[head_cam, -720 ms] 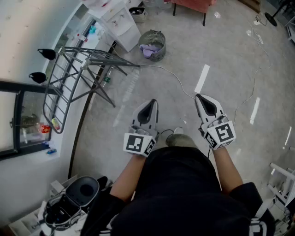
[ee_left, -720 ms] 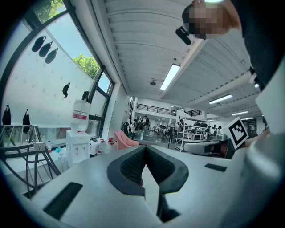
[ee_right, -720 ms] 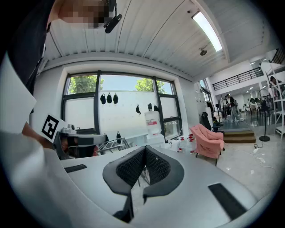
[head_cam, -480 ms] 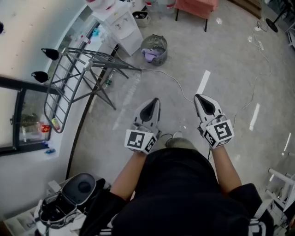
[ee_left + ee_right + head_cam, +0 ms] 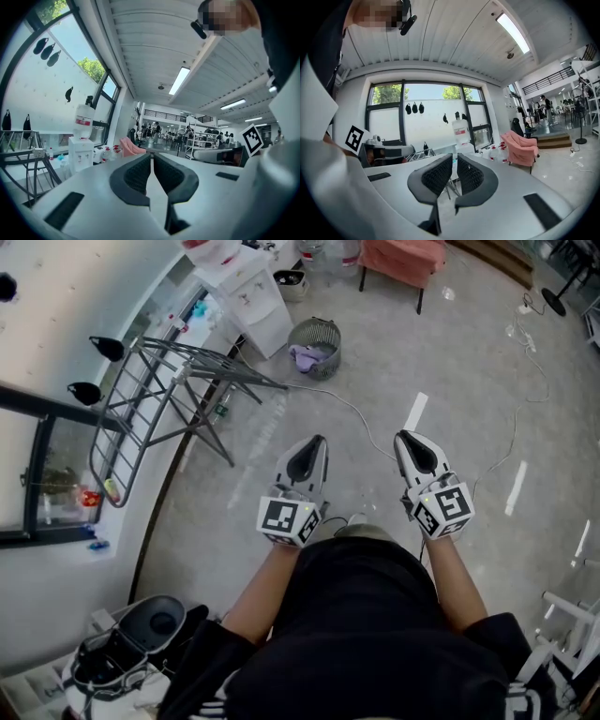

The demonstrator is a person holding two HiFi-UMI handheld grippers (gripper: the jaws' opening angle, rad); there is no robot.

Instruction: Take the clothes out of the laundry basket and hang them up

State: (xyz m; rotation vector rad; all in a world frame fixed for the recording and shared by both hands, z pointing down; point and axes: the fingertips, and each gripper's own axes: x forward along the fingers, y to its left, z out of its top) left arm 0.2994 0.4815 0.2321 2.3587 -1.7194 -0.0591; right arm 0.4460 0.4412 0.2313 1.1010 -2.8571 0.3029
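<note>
Seeing laundry basket point(image 5: 327, 328) only in head view | left gripper point(image 5: 317, 441) pinched closed, empty | right gripper point(image 5: 404, 436) same

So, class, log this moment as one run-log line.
left tongs: shut, empty | right tongs: shut, empty | laundry basket: clothes inside | drying rack: bare

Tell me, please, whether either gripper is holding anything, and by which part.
Nothing is held: the left gripper and the right gripper are both shut and empty, and the clothes lie in the laundry basket.
</note>
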